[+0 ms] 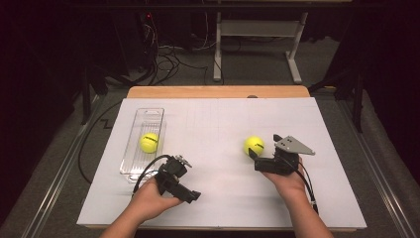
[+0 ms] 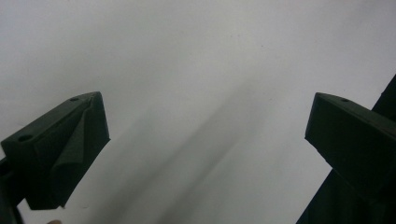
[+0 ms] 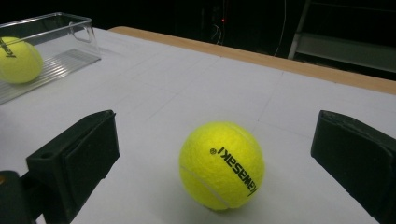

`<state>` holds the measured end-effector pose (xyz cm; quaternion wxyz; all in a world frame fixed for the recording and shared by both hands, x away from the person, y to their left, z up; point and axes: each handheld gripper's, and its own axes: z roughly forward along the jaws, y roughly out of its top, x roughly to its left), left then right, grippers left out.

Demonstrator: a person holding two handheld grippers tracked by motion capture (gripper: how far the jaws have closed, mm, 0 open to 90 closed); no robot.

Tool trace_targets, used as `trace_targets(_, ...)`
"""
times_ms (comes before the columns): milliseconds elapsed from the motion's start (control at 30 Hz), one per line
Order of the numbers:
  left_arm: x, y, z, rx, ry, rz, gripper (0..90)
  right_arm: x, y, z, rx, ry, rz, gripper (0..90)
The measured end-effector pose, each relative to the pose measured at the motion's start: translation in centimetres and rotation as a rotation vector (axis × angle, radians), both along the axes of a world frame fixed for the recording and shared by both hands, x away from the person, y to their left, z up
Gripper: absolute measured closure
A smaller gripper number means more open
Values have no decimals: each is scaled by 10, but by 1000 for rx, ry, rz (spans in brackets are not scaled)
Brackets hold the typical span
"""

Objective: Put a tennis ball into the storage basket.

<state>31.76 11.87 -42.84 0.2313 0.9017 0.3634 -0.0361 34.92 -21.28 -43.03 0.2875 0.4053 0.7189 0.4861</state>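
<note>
Tennis ball, bright yellow felt with black lettering [image 3: 222,164], sits on the white paper-covered table [image 1: 218,129] right of centre, framed between the spread black jaws of the right gripper [image 3: 212,154], which is lined up low behind it and not yet touching. The jaws stand wide apart on either side of the ball, a stance that looks set for closing in and picking it up. A second yellow tennis ball [image 1: 149,143] already lies inside the clear, ribbed plastic tray [image 1: 134,130] at the table's left, which suggests the free ball is bound for the same container. The left gripper [image 1: 190,196] rests near the front edge of the table, just to the right of the tray's near end, tipped down toward the bare white surface; its jaws are likewise parted with nothing between them, apparently idle while the other hand works. Nothing lies on the table between the free ball and the tray, though the left gripper and its looping black cable [image 1: 148,166] sit close to the tray's near end. Beyond the wooden table edge [image 1: 218,91], a grey desk frame [image 1: 257,34] and tangled floor cables stand in the dark background.
</note>
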Motion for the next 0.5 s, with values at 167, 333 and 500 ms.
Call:
trace_targets(167,0,0,1,-6,-2,-3,7,10,3,-6,-9,39,-4,26)
trace_targets(333,0,0,1,-5,-4,-7,7,19,9,-11,-13,72,-17,26)
trace_targets(500,-1,-1,1,-2,-5,-11,6,26,13,-14,-32,86,-21,27)
